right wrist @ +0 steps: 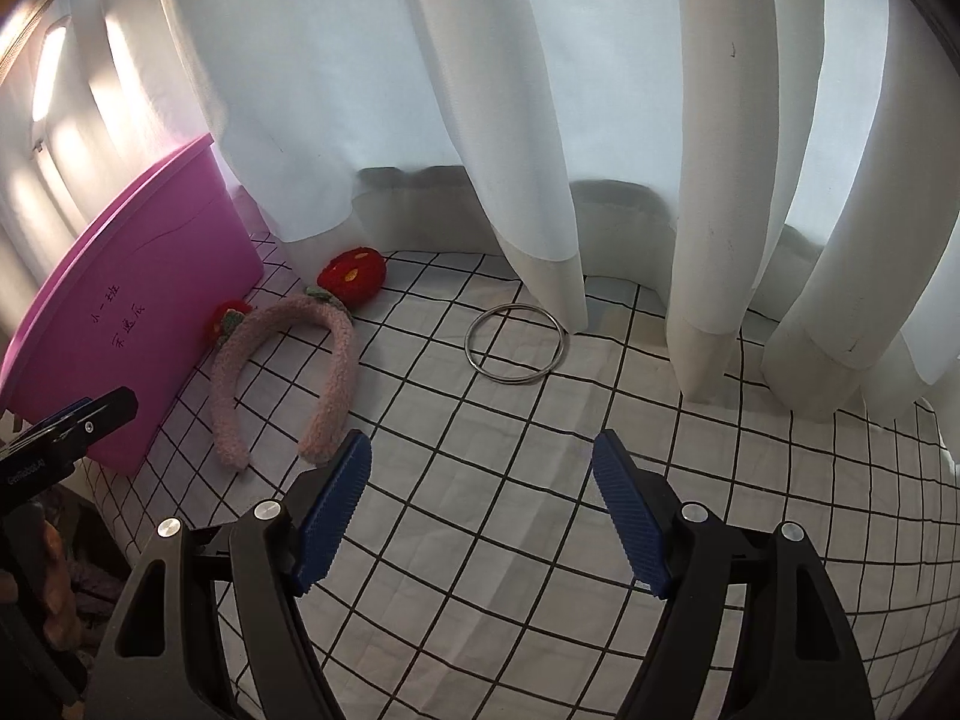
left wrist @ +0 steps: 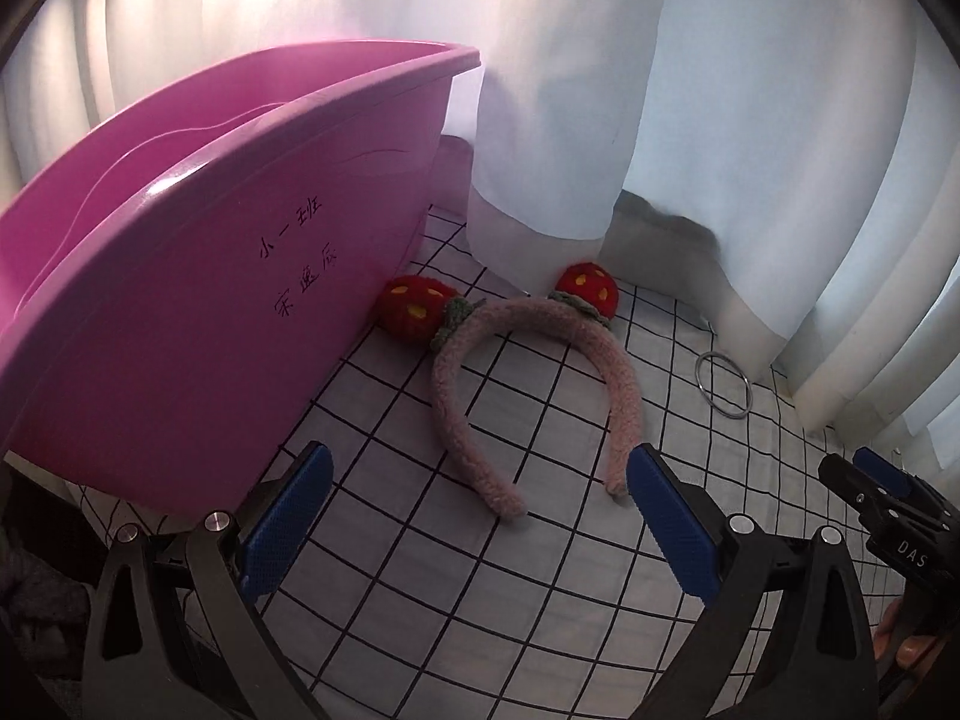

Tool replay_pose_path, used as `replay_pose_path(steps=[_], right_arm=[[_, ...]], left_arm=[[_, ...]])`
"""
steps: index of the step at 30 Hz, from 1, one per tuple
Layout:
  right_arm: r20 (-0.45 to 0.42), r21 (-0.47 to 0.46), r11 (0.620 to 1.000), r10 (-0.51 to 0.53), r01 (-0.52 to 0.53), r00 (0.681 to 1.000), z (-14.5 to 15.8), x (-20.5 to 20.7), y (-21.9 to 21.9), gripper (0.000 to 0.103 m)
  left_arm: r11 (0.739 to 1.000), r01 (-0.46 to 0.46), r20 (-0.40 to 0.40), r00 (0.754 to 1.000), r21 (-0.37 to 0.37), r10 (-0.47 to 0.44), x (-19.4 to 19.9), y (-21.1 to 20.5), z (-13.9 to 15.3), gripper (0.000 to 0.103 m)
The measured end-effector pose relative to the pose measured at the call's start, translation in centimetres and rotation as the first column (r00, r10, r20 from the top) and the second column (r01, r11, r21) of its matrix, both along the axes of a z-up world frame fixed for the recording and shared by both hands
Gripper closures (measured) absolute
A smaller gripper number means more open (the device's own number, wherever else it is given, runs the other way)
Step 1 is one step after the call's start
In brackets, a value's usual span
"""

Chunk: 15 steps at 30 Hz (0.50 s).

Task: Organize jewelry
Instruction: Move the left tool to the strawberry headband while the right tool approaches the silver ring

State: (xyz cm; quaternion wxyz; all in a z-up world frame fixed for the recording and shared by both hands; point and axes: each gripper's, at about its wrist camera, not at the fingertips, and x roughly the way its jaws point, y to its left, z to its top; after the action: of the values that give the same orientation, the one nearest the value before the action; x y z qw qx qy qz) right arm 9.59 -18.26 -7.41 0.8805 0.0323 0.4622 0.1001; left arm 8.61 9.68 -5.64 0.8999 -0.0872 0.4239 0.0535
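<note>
A fuzzy pink headband (left wrist: pixel 618 378) with two red strawberry pompoms lies on the checked cloth beside a pink plastic bin (left wrist: pixel 198 276). It also shows in the right wrist view (right wrist: pixel 339 354), next to the bin (right wrist: pixel 138 324). A silver metal ring (left wrist: pixel 723 384) lies flat to its right near the curtain hem, and it shows in the right wrist view (right wrist: pixel 516 345). My left gripper (left wrist: pixel 480 516) is open and empty, just short of the headband's ends. My right gripper (right wrist: pixel 483 498) is open and empty, short of the ring.
White curtains (right wrist: pixel 540 120) hang down onto the back of the checked cloth (right wrist: pixel 540 480). The bin carries handwritten characters on its side. The right gripper's tip (left wrist: pixel 870 492) shows at the left view's right edge.
</note>
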Motion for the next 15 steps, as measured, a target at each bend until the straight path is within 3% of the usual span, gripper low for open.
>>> replay_pose_path(steps=[15], right_arm=[[-0.036, -0.021, 1.000, 0.001, -0.002, 0.999, -4.7, 4.7, 0.8, 0.030]], left_arm=[[0.997, -0.049, -0.067, 0.996, 0.065, 0.054, 5.7, -0.1, -5.5, 0.006]])
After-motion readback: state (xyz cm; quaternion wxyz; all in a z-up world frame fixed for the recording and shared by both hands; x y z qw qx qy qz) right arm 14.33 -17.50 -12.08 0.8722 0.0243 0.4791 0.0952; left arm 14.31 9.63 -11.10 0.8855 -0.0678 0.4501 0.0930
